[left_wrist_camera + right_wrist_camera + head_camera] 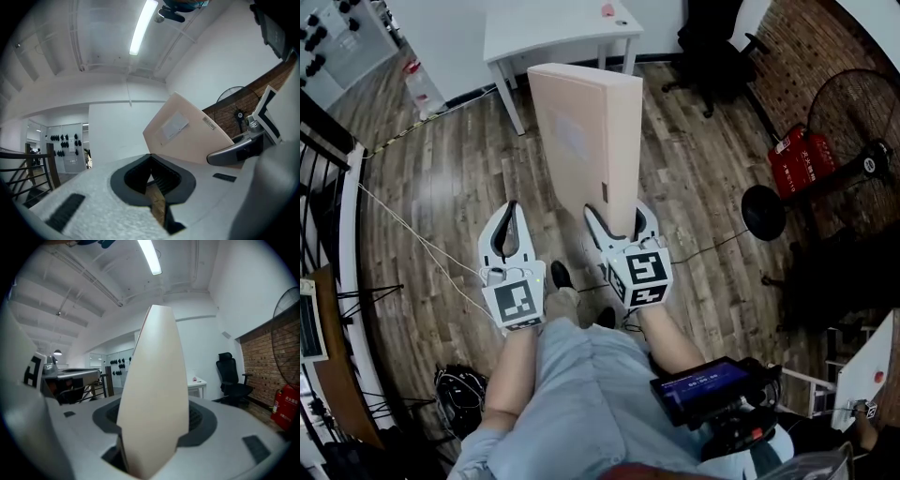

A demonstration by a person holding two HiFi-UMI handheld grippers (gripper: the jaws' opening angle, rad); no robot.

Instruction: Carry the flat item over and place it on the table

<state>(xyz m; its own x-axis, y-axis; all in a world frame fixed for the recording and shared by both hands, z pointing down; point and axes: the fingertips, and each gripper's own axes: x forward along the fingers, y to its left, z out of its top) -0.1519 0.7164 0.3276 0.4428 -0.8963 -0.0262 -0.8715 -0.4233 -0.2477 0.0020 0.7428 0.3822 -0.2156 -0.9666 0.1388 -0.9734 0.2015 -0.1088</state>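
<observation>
Right gripper (620, 219): jaws closed on the lower end of the box (586, 131), one pad on each broad face. In the right gripper view the narrow edge of the box fills the gap between the pads and rises straight up out of them.

Box: flat, beige, held on end in the air with its narrow edge toward me and a pale label on the left face. The top end leans away from me. It hangs over the wood floor (459, 187), clear of everything but my right gripper.

Left gripper (511, 221): jaws pressed together at the tips, nothing between them. It sits beside the right gripper, just left of the box and not touching it. In the left gripper view the box shows off to the right, apart from my jaws.

Table (553, 33): white, ahead of me, beyond the top end of the box. The box is not on it.

To the right: a black chair (712, 42) and a fan (853, 122).
</observation>
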